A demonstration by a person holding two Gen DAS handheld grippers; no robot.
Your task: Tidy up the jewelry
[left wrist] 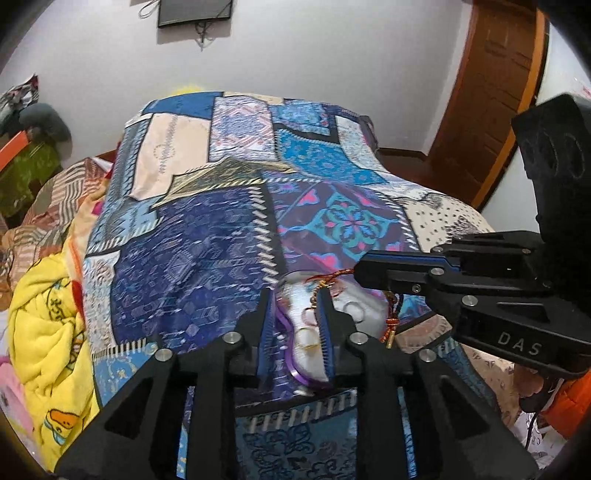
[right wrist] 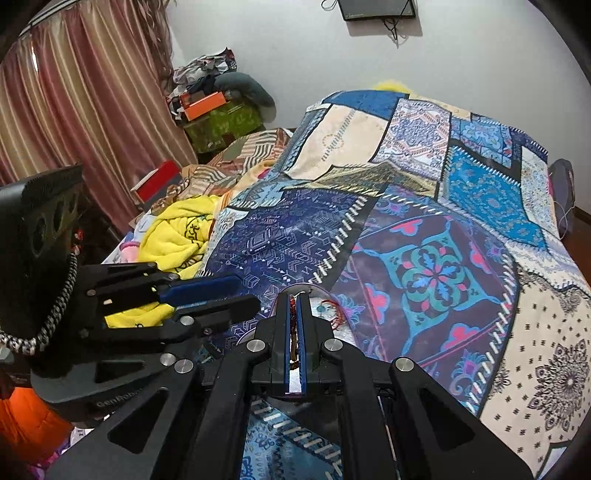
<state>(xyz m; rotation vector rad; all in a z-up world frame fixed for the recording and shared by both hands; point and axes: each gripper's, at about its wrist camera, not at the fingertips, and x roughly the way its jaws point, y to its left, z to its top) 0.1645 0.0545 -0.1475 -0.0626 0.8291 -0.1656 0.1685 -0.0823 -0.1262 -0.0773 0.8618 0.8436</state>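
A silvery pouch (left wrist: 301, 314) with a purple rim lies on the patchwork bedcover (left wrist: 192, 266), with gold rings (left wrist: 354, 307) resting on it. My left gripper (left wrist: 295, 325) stands open just over the pouch, its fingers on either side of the pouch's left half. A red-and-dark braided cord (left wrist: 392, 317) with gold ends hangs over the pouch's right side. My right gripper (left wrist: 364, 271) comes in from the right, shut on that cord. In the right wrist view the cord (right wrist: 293, 314) is pinched between the jaws of the shut right gripper (right wrist: 295, 299), the pouch (right wrist: 317, 308) shows just beyond, and the left gripper (right wrist: 249, 293) is at the left.
A yellow blanket (left wrist: 44, 317) is bunched at the bed's left side. Behind it stand pink curtains (right wrist: 74, 110) and a pile of boxes and clothes (right wrist: 214, 107). A wooden door (left wrist: 491, 92) is at the far right. A dark frame (left wrist: 194, 13) hangs on the white wall.
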